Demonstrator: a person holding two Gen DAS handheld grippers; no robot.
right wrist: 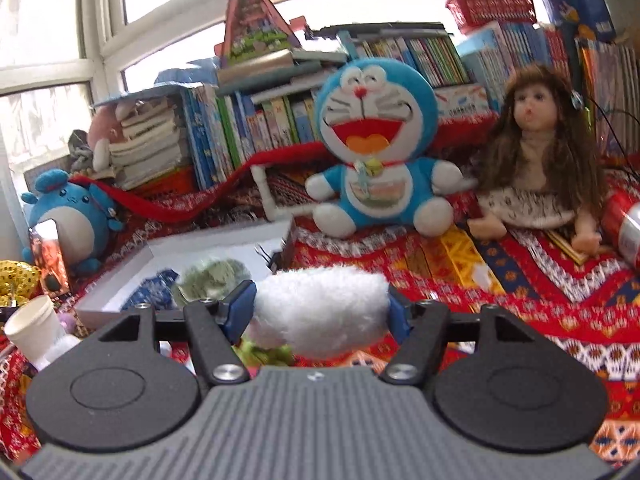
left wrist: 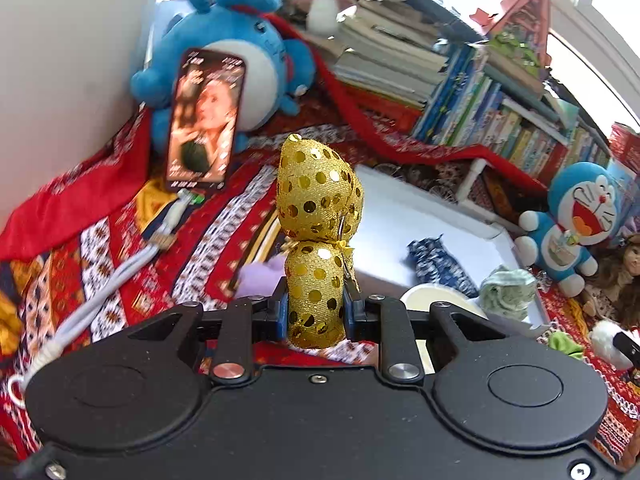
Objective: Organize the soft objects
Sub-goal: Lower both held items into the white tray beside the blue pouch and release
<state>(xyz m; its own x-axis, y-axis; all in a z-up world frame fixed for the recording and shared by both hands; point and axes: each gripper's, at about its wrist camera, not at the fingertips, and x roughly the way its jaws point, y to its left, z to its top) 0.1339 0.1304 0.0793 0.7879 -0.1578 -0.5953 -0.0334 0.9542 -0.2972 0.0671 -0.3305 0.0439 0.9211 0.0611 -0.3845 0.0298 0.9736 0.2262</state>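
Note:
My left gripper [left wrist: 315, 309] is shut on a gold sequinned fabric bow [left wrist: 318, 216], which stands up between the blue pads above the patterned cloth. My right gripper [right wrist: 320, 308] is shut on a white fluffy soft piece [right wrist: 320, 306], its pads pressing both ends. A white tray [left wrist: 400, 216] lies ahead and holds a blue patterned scrunchie [left wrist: 438, 264] and a green one [left wrist: 508, 286]. In the right wrist view the tray [right wrist: 216, 248] shows the same blue scrunchie [right wrist: 154, 290] and green scrunchie [right wrist: 212, 280]. A small green piece [right wrist: 266, 352] lies under the fluffy piece.
A phone [left wrist: 204, 120] leans on a blue plush [left wrist: 236, 52], its cable [left wrist: 120, 276] trailing over the cloth. A Doraemon plush [right wrist: 376, 148] and a doll [right wrist: 536, 152] sit before stacked books [right wrist: 248, 120]. A paper cup [right wrist: 34, 328] stands at left. A purple soft item [left wrist: 260, 276] lies nearby.

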